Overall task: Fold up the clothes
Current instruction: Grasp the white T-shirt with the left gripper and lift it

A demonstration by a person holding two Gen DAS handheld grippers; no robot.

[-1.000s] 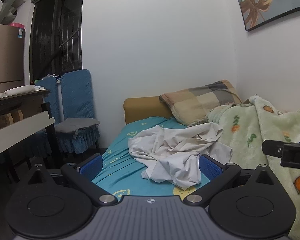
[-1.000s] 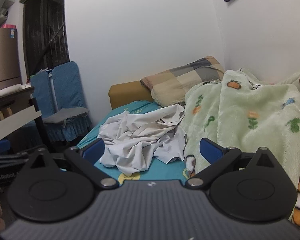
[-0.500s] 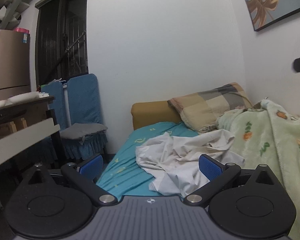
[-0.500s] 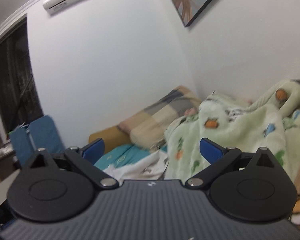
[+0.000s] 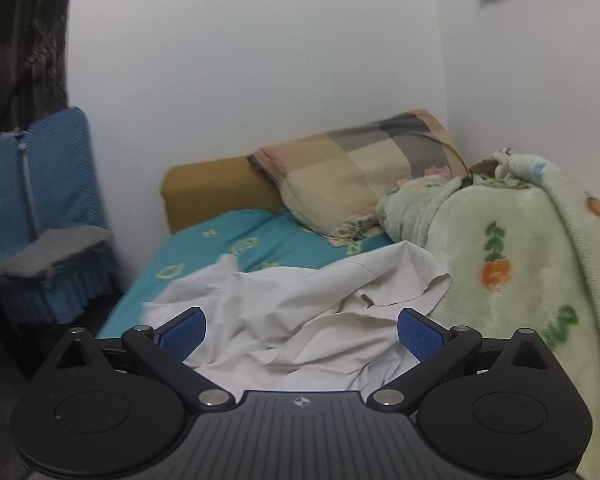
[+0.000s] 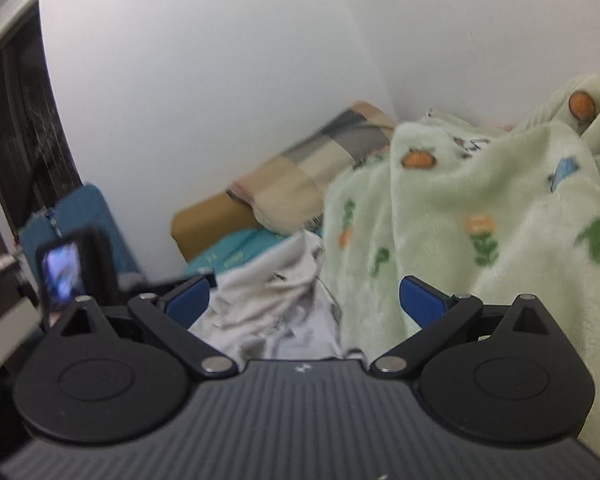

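A crumpled white garment (image 5: 300, 312) lies on the teal bed sheet (image 5: 228, 248). My left gripper (image 5: 302, 332) is open and empty, just above the garment's near part. The garment also shows in the right wrist view (image 6: 272, 300), blurred, beside the green blanket. My right gripper (image 6: 304, 300) is open and empty, held over the near edge of the garment and blanket. The left gripper's body (image 6: 72, 268) shows at the left of the right wrist view.
A green fleece blanket (image 5: 532, 264) with carrot prints is heaped on the right of the bed. A plaid pillow (image 5: 364, 168) leans on the mustard headboard (image 5: 216, 188). Blue covered chairs (image 5: 44, 208) stand left of the bed. White walls stand behind.
Both grippers have come closer to the bed. The left one is now right over the garment. The right one, pointed up at the wall half a second ago, has tilted back down toward the bed.
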